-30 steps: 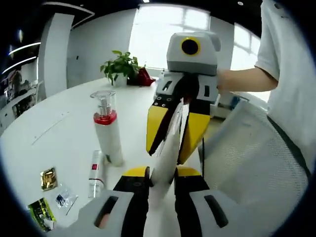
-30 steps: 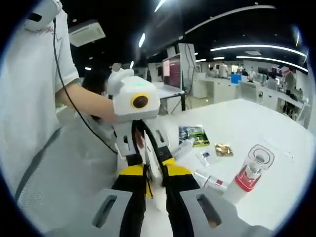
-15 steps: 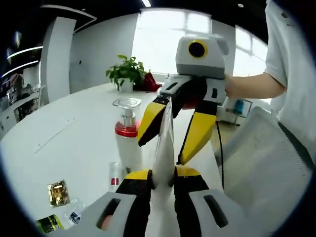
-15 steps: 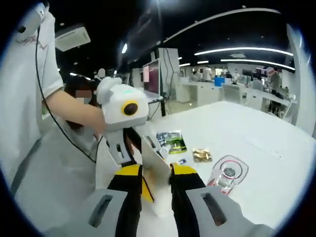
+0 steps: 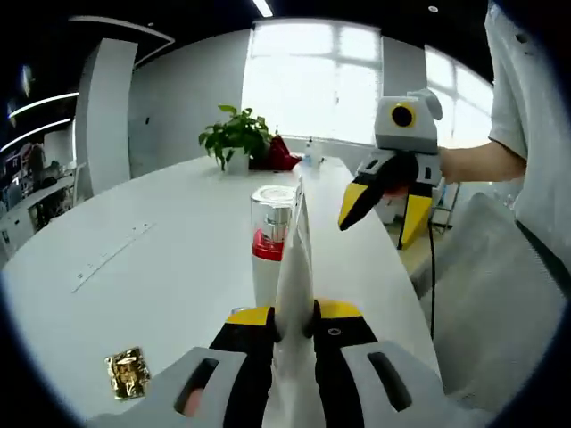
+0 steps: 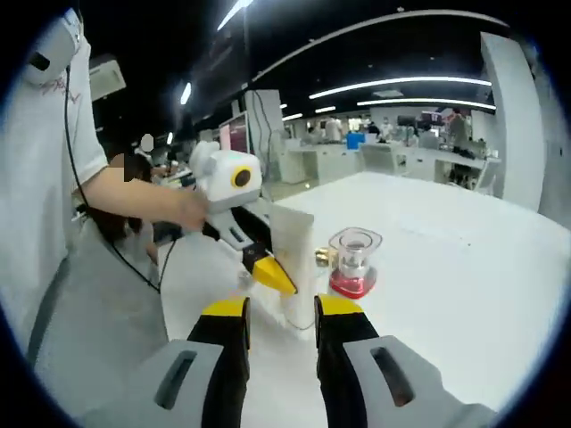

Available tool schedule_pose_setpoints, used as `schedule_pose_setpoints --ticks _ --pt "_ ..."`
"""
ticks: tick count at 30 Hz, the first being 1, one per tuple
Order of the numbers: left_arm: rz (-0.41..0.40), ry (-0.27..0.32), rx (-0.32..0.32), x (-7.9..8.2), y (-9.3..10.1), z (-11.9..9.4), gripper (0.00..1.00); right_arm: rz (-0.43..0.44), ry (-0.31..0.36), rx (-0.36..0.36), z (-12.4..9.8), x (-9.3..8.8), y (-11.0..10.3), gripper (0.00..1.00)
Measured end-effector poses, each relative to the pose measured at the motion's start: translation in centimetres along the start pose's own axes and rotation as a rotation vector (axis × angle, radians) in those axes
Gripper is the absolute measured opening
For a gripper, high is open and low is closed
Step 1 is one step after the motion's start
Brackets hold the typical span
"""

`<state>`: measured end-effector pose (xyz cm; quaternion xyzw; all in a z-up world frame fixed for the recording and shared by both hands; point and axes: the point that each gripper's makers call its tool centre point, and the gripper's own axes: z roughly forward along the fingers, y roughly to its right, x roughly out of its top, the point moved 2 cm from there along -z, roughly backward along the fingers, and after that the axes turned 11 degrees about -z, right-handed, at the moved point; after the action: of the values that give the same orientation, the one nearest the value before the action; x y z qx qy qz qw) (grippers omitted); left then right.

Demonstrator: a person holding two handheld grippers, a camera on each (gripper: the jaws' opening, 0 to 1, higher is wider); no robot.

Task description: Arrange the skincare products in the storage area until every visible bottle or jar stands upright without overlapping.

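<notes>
Left hand-held gripper (image 5: 292, 323): black-and-yellow jaws clamped narrowly on a flat, white, tapering tube (image 5: 293, 267), smooth and matte, which stood upright between them and rose edge-on up the middle of the left gripper view. In the right gripper view the same tube (image 6: 293, 259) presented its broad, pale, roughly rectangular face.

Right hand-held gripper (image 6: 280, 314): jaws parted with a plain gap, nothing between them. In the left gripper view it (image 5: 382, 203) hung apart from the tube, to the right, over the surface edge.

Pump bottle (image 5: 269, 250): white cylindrical body, red collar, clear glossy plastic cap. It stood upright on the surface just behind the tube, partly hidden by it. In the right gripper view the bottle (image 6: 353, 260) stood just beside the tube.

Surface (image 5: 161, 267): white, smooth, curved at its edge.

Surroundings: small crinkled gold foil sachet (image 5: 128, 373) lay flat near the left jaw; potted green plant (image 5: 235, 138) stood at the far end before bright windows. A person's short white sleeve (image 6: 45, 116) and forearm occupied the left of the right gripper view.
</notes>
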<state>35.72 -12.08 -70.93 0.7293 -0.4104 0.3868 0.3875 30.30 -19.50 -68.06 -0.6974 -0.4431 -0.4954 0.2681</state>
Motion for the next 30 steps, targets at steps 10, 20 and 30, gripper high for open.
schedule_pose_setpoints --ticks 10,20,30 --pt "0.026 0.017 -0.015 0.6 -2.4 0.8 0.13 0.081 -0.033 -0.047 -1.2 -2.9 -0.3 0.30" --pt "-0.007 0.030 -0.026 0.3 -2.8 0.8 0.15 0.102 -0.043 -0.035 -0.8 -3.2 -0.9 0.34" --pt "-0.062 0.037 -0.035 0.3 -2.3 0.9 0.16 0.105 -0.045 -0.040 -1.0 -3.1 -0.9 0.35"
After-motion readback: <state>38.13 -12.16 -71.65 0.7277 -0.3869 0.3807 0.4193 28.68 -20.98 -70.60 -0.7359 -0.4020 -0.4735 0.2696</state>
